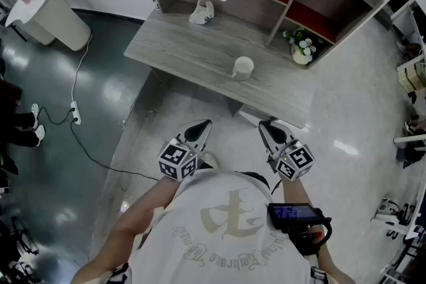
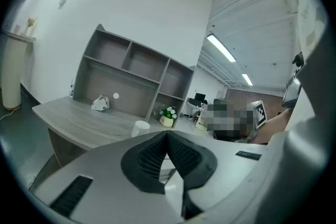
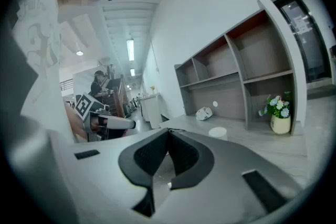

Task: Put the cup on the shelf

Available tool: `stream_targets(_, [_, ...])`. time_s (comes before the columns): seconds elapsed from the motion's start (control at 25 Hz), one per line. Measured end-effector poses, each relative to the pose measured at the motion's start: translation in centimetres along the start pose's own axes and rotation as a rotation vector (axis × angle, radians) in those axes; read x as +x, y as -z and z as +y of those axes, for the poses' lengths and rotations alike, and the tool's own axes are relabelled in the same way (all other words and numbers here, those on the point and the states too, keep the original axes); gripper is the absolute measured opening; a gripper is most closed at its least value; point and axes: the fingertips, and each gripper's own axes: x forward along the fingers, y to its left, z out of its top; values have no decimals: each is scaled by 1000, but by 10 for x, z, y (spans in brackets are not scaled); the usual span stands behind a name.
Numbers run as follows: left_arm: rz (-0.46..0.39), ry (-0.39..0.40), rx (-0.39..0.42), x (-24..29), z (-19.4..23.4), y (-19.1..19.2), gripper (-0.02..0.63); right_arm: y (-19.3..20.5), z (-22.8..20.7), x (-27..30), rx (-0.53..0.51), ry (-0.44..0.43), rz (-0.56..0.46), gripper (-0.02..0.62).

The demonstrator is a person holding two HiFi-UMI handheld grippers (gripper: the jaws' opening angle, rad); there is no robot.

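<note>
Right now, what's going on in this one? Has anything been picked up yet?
Nothing has been picked up. A person stands in front of the desk with a gripper in each hand. The left gripper and right gripper are both shut and empty, held near the body, short of the desk edge. The white cup stands untouched on the desk, in front of the shelf unit.

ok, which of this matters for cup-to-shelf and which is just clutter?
Job:
cup on the desk; shelf; left gripper and right gripper, both shut, empty.

Lying about:
flower pot in a lower shelf bay; small white object; white bin; power strip.
</note>
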Motion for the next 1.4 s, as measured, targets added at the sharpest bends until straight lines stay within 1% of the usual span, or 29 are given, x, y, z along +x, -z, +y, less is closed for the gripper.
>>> stream_targets(0.32, [5,13,10,5,-20,5,2,4,-3,-16,11,-3,-8,2])
stream_targets(0.6, [6,12,14,4,-27,4,2,1,-3,-23,11,3,-20,2])
stream_targets(0.88, [13,12,11,1,-26,7,2,0,-8,-27,53,35,-53,3])
stream_targets(1.0, [11,12,9,-1,-22,6,2,-6,-11,-26,71,44,-84,3])
stream_targets(1.08, [12,11,4,-2,-20,6,2,-11,-10,-26,73,40,-100,3])
stream_targets(1.24, [13,18,2,-3,-18,6,2,-13,-1,-21,66,12,-97,3])
stream_targets(1.4, [3,19,3,-6,-13,3,2,-8,2,-15,77,16,-89,3])
